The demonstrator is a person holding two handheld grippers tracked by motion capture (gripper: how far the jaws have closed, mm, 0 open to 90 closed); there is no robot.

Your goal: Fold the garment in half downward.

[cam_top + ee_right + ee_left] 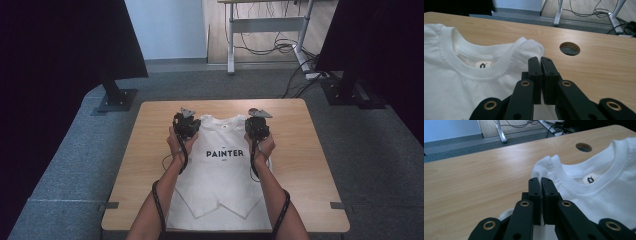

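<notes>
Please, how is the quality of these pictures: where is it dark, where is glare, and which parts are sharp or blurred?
High view: dark panels black out both upper corners; the white T-shirt with black lettering is evenly lit. Left gripper view: bluish tint, pale sheen on the light wooden table; the left gripper looks sharp, the far floor soft. Right gripper view: the right gripper and the shirt collar are clear, the background cables slightly blurred.

The T-shirt (220,175) lay flat on the desk (310,165), reaching from its near edge to mid-desk, collar toward the far edge, with the left gripper (186,126) and right gripper (257,127) over its two shoulders
</notes>
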